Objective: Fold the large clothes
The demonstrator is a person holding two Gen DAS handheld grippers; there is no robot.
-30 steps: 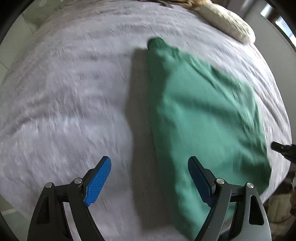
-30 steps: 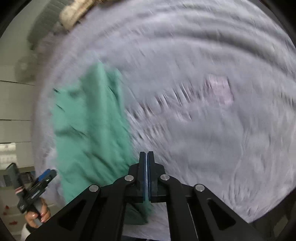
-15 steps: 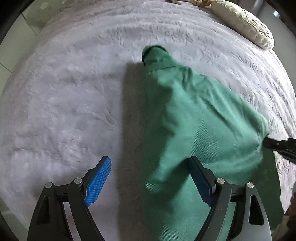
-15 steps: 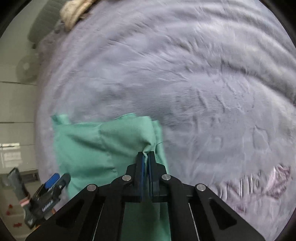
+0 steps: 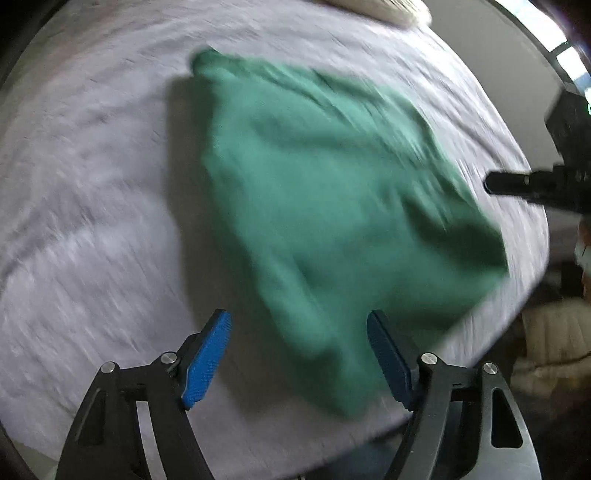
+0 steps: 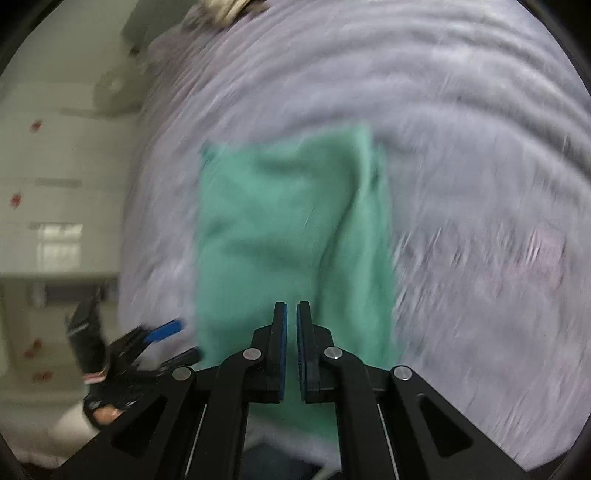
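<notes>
1. We are holding our left gripper (image 5: 298, 356) wide, its jaws having just been narrowing, gripping nothing.
2. Our right gripper (image 6: 291, 345) is nearly clenched, empty.
3. The green garment (image 5: 332, 206) is lying on the bed (image 5: 92, 221) beyond both jaws.

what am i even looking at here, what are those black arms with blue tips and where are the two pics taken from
There is no robot here. A person holds a hand tool in each hand, and each tool ends in a two-fingered claw with blue pads. A wide-angle camera on each tool looks along its fingers, so one picture is the left tool's view and the other the right's. Both are blurred.

Below is a grey bed cover with a green garment lying on it and a pillow at the far edge.

The left claw is open. Its jaws have just been closing a little, over the garment's edge but not pressing it. The right claw is almost shut, with nothing visibly pinched.
</notes>
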